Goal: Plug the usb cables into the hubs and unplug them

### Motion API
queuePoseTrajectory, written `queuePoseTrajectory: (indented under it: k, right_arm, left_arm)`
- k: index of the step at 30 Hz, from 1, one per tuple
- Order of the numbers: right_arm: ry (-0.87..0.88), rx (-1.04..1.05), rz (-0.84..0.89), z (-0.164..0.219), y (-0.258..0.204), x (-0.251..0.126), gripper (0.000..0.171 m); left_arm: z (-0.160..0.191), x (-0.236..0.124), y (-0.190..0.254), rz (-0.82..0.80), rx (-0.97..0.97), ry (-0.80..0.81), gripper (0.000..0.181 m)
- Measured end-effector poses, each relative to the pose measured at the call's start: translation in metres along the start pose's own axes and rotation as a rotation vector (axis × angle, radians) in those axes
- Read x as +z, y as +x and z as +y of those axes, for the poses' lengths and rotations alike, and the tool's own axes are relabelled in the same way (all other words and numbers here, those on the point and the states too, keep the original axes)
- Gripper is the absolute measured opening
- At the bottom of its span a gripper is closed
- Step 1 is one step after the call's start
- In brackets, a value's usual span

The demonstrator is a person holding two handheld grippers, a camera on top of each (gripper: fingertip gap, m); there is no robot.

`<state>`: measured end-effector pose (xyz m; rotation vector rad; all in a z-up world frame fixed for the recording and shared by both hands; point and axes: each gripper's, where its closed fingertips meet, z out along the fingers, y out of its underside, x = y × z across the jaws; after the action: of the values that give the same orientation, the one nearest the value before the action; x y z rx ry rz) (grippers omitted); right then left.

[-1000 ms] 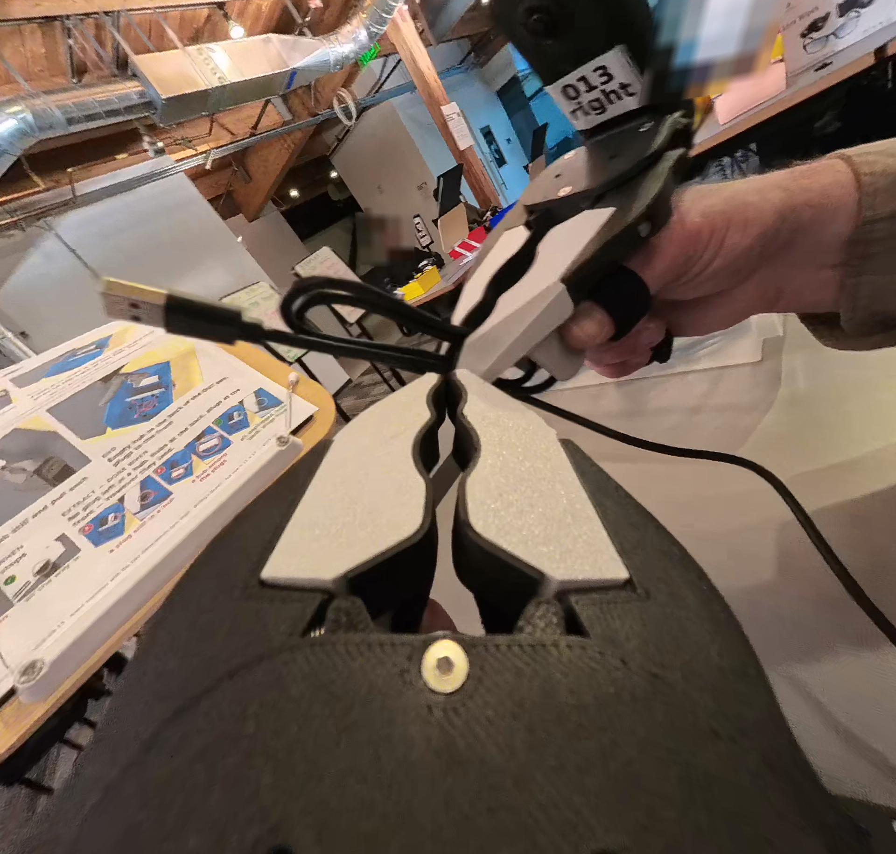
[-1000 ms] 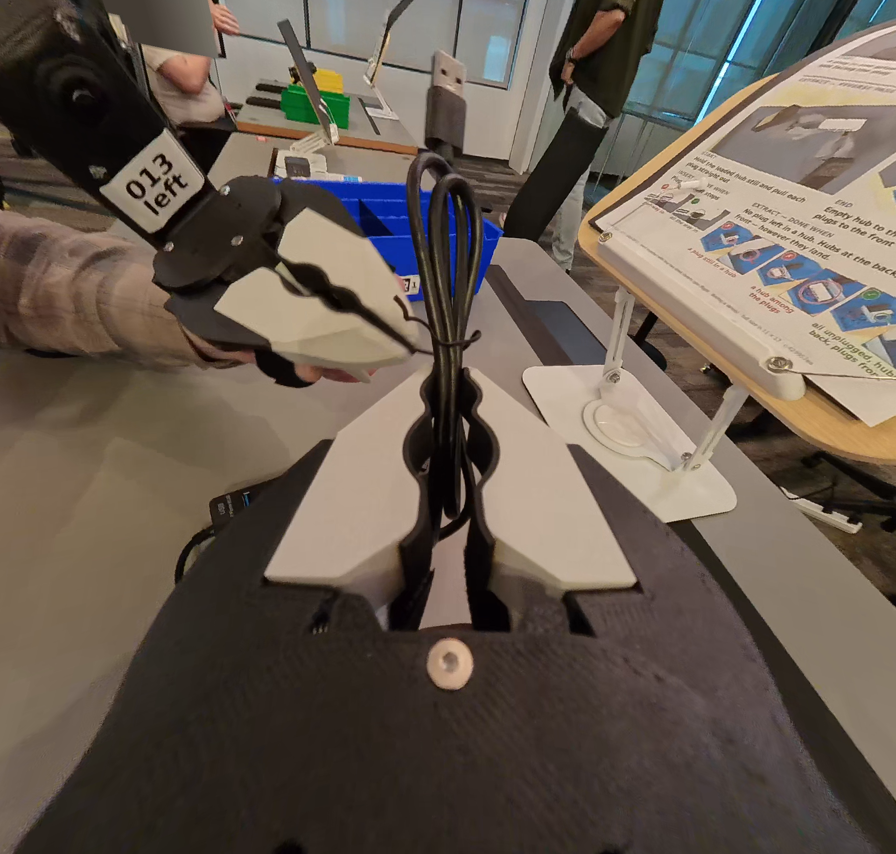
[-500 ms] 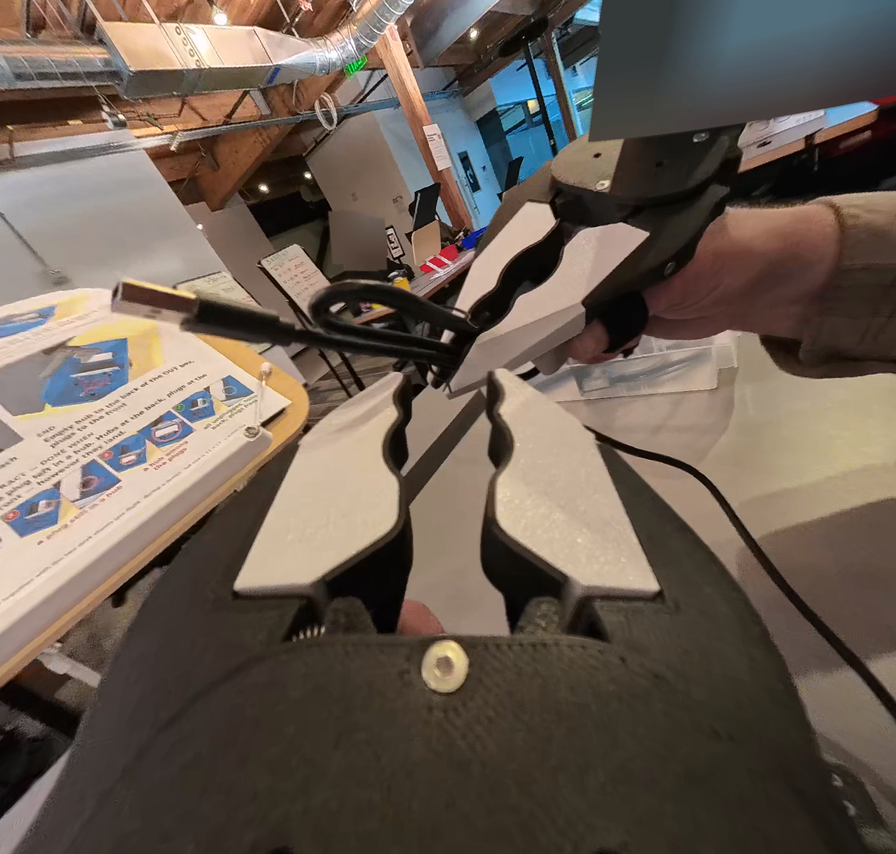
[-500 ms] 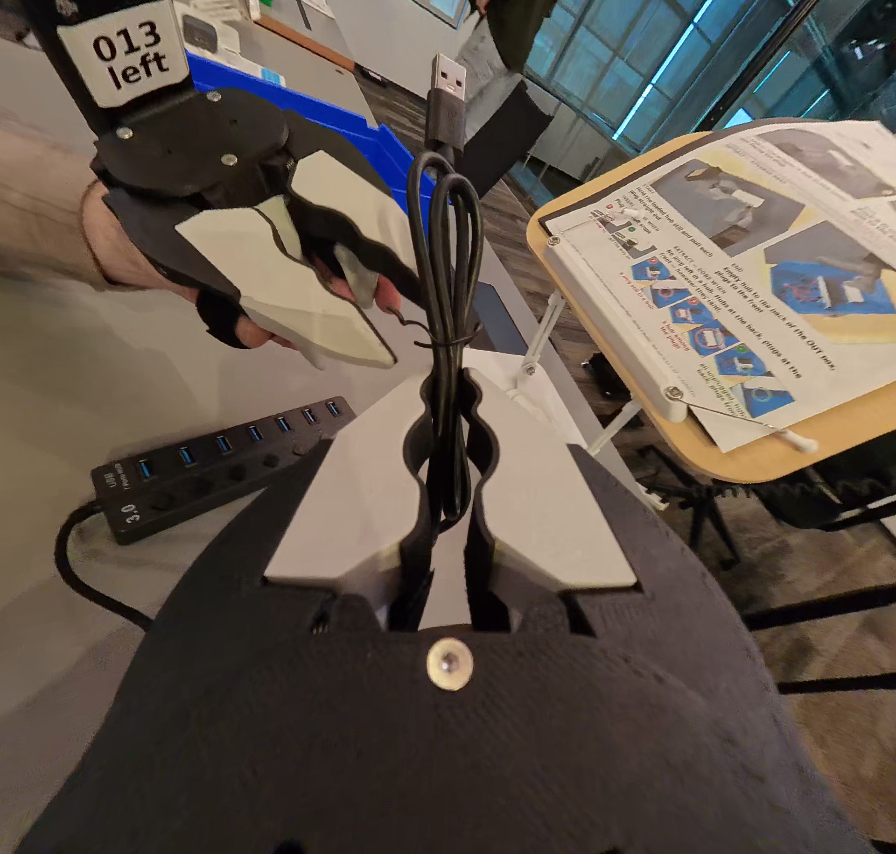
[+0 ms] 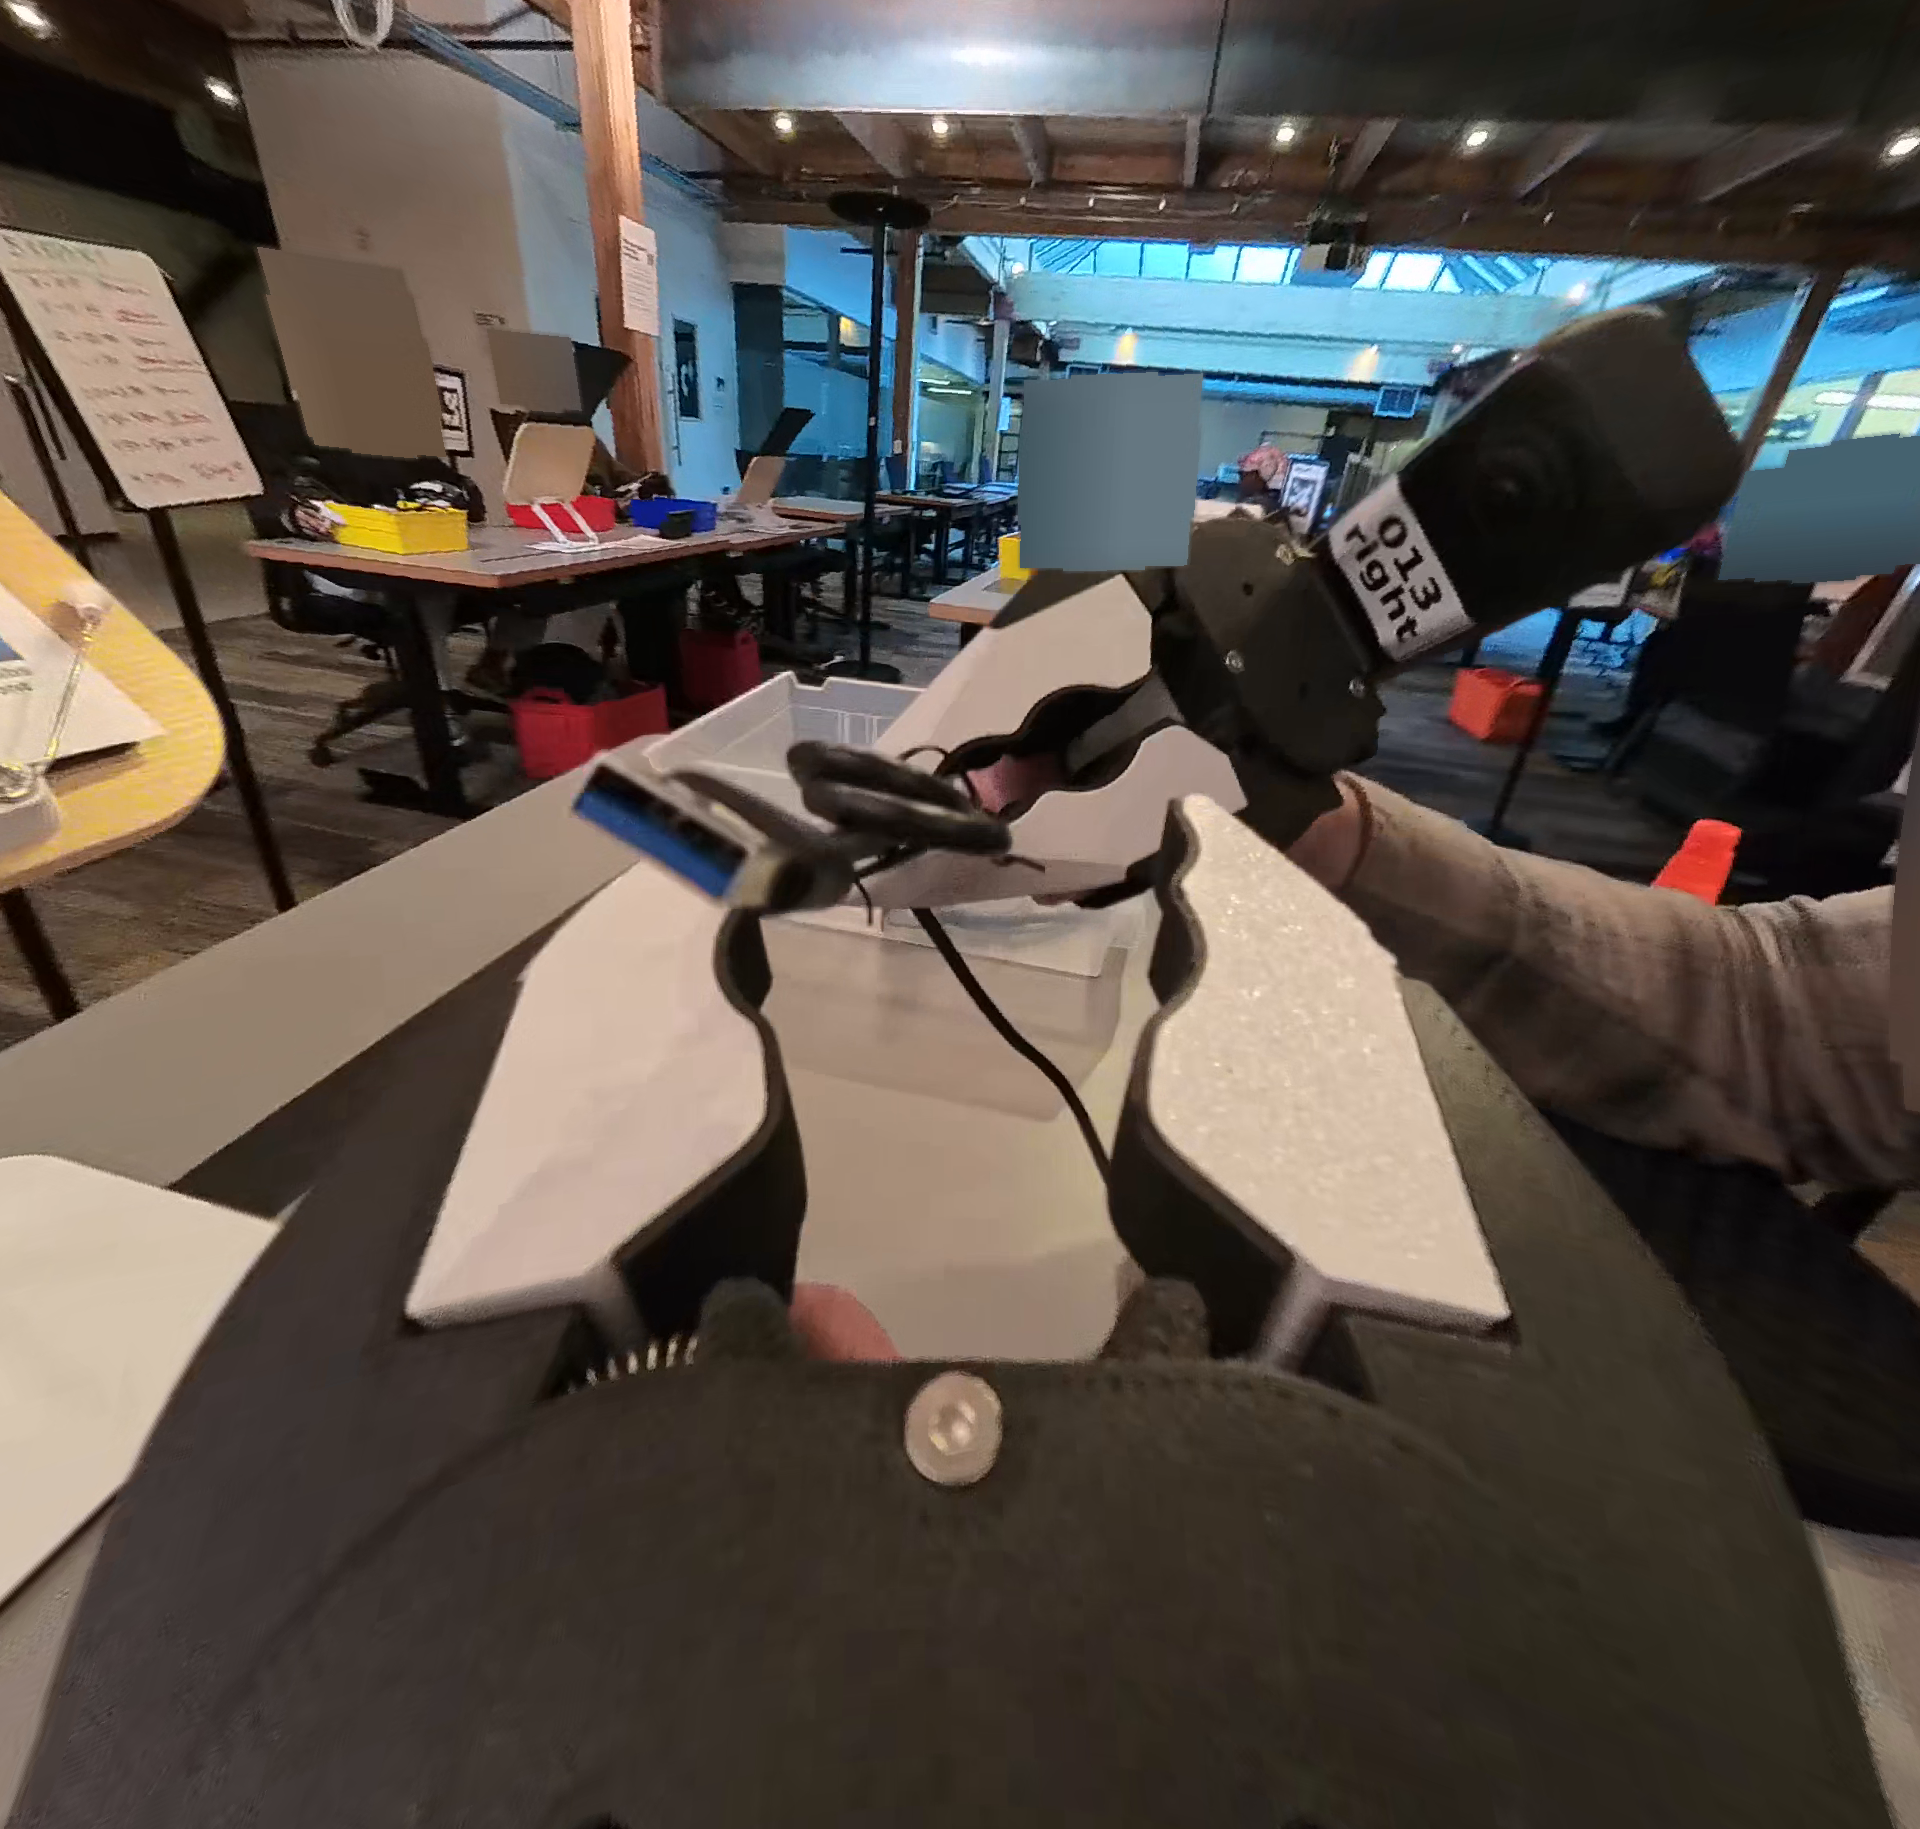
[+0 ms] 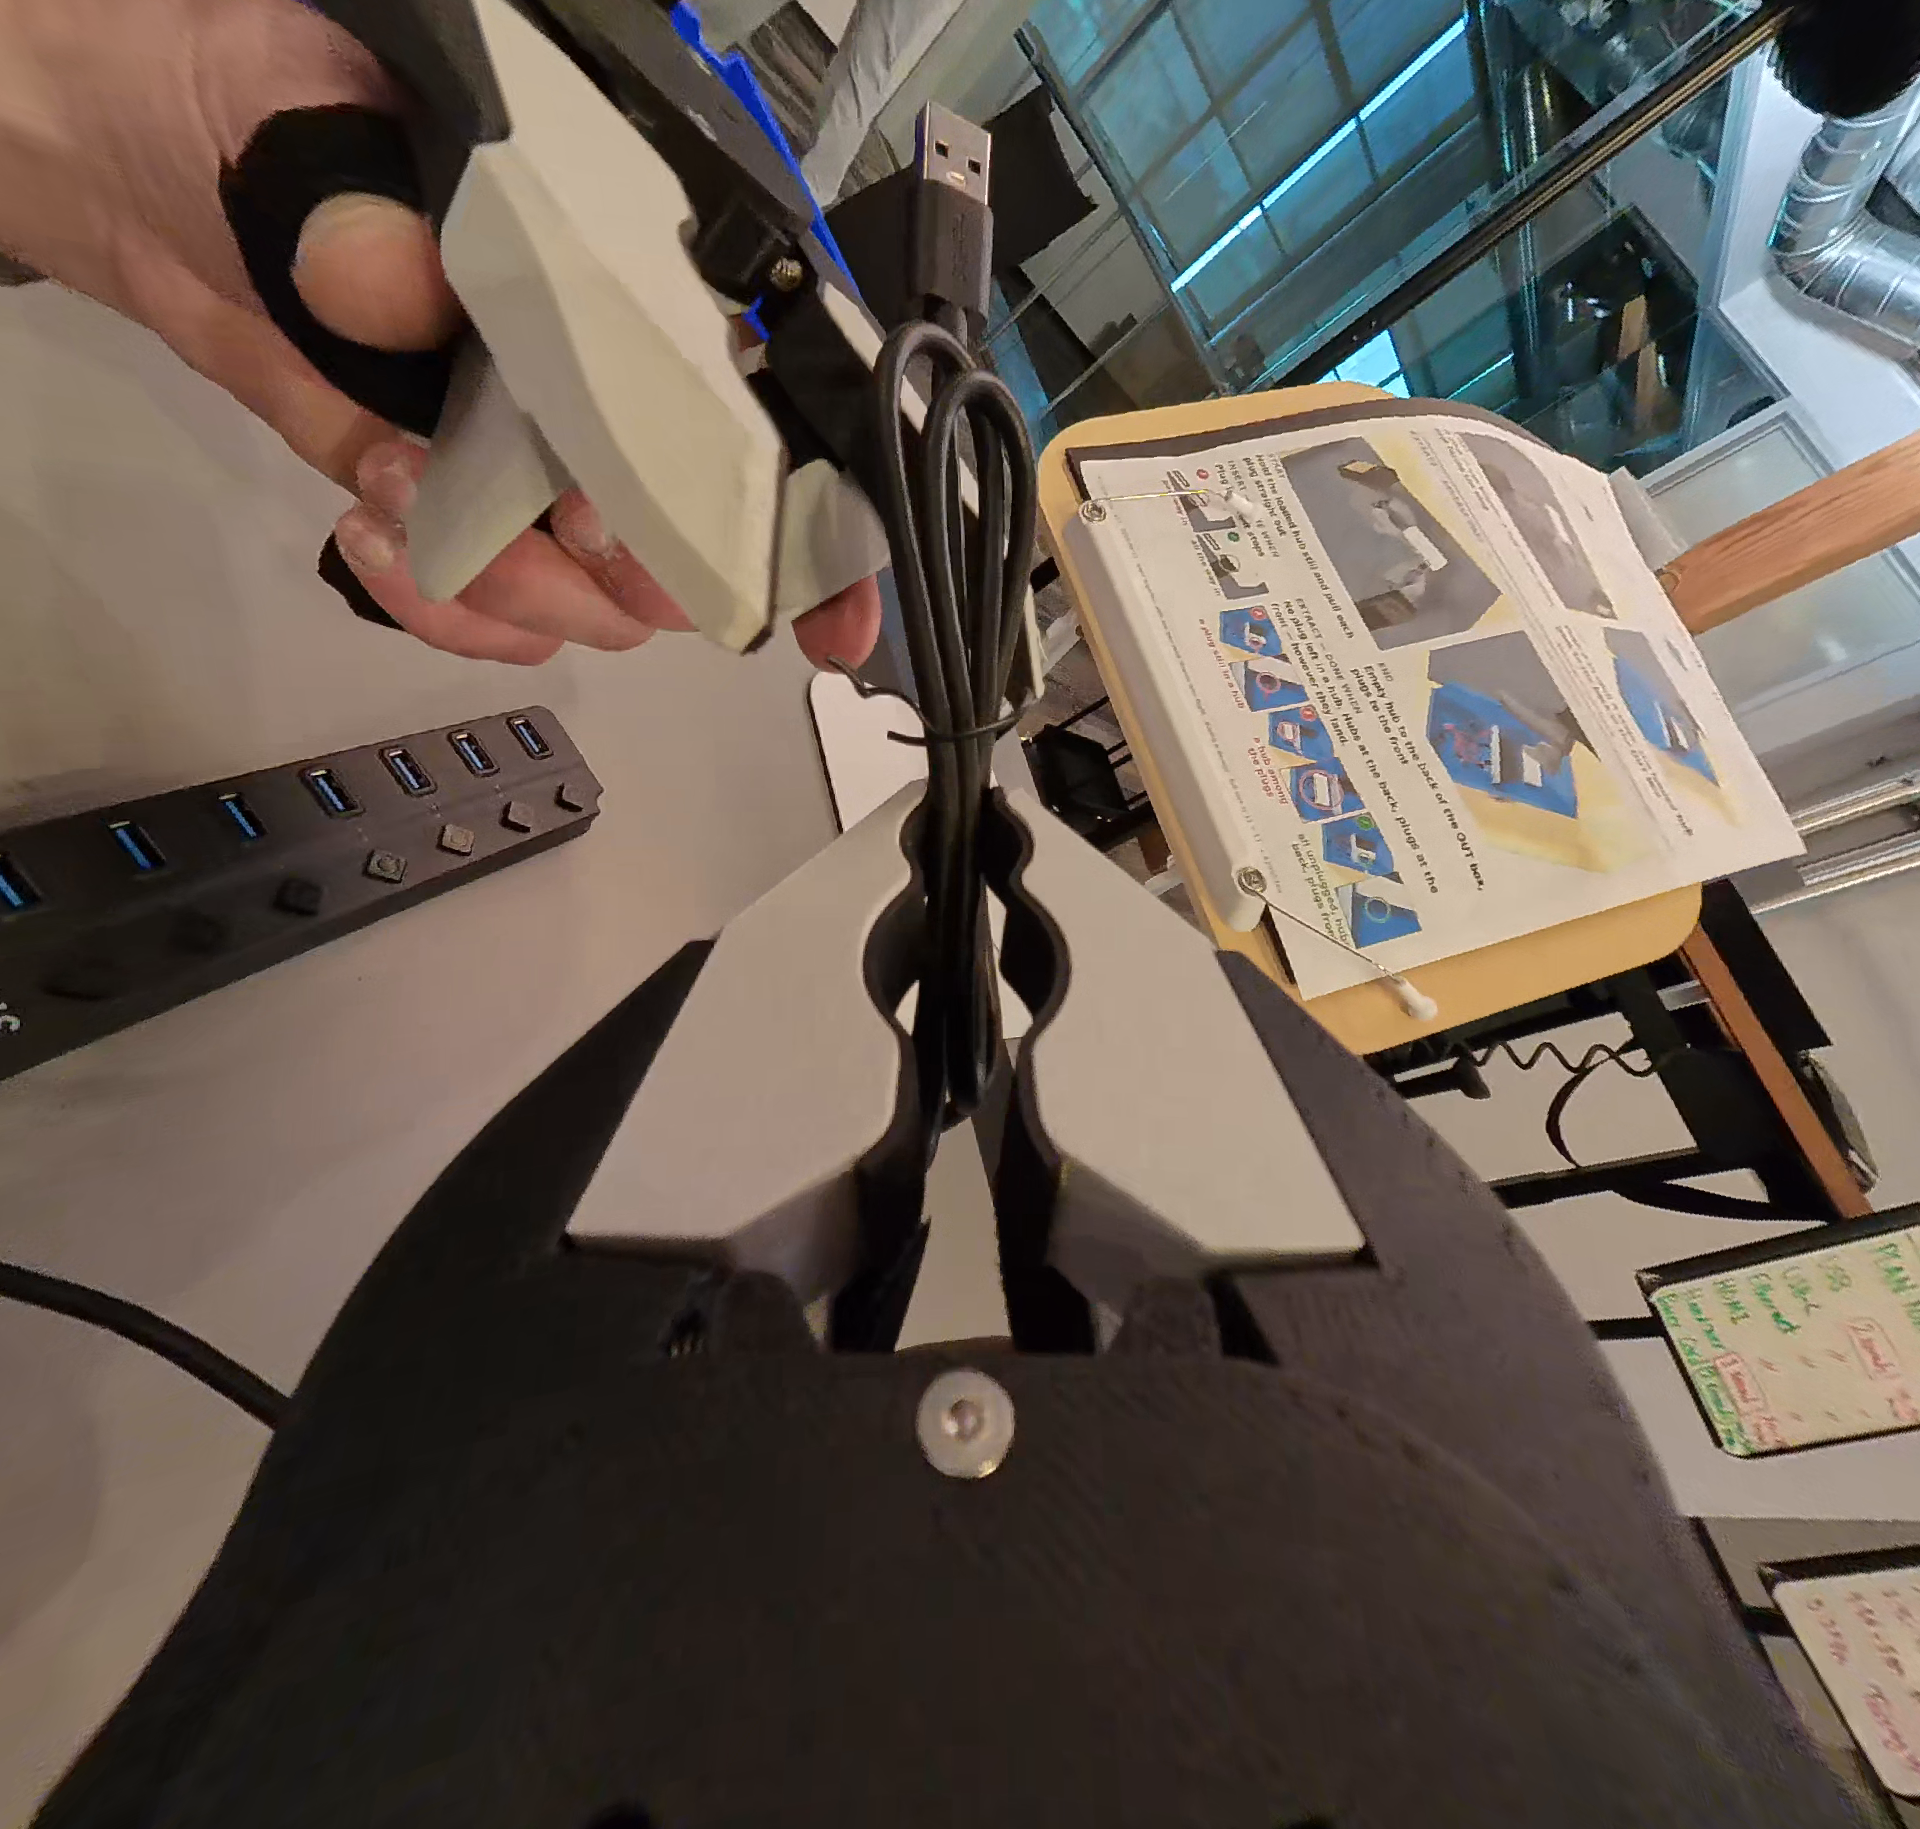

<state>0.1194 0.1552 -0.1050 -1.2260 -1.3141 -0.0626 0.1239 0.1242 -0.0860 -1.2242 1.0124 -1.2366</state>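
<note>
Your right gripper point(image 6: 961, 823) is clamping the bundled black usb cable point(image 6: 961, 636) at frame centre, its plug point(image 6: 951, 158) pointing toward the top of the frame. Your left gripper point(image 5: 961, 844) is standing wide apart, gripping nothing, with the cable's blue-tongued plug just above its left finger. The black hub point(image 6: 260, 844) is lying on the grey surface point(image 6: 312, 1104) at the left.

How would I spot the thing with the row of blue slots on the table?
Start at the grey table in the right wrist view. On its left lies a long black USB hub, beside the right gripper clamping a bundled USB cable. Only the hub has blue ports with small buttons beneath.
</note>
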Motion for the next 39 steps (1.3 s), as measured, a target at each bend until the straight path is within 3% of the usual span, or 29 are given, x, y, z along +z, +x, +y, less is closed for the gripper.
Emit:
queuePoseTrajectory:
  k: [8,20,22,35,37,39]
  right_arm:
    - [0.013,-0.015,-0.009,-0.005,-0.004,0.001,0.003]
    - [0.061,0.052,-0.034,-0.010,-0.005,0.000,0.003]
    - [0.065,0.058,-0.037,-0.010,-0.005,0.000,0.003]
    - [0.069,0.058,-0.034,-0.012,-0.005,0.000,0.003]
    - [0.076,0.061,-0.031,-0.013,-0.004,-0.001,0.003]
    - [0.076,0.055,-0.028,-0.014,-0.004,-0.001,0.003]
  left_arm:
    - [0.003,0.001,-0.006,-0.052,0.038,0.022,0.031]
    - [0.004,0.001,-0.003,-0.056,0.099,0.002,0.028]
    - [0.004,0.001,-0.001,-0.048,0.113,-0.005,0.036]
    - [0.005,0.000,-0.006,-0.085,0.135,-0.018,0.021]
    - [0.004,-0.002,-0.010,-0.111,0.139,-0.011,0.009]
    - [0.004,-0.002,-0.009,-0.105,0.143,-0.009,0.008]
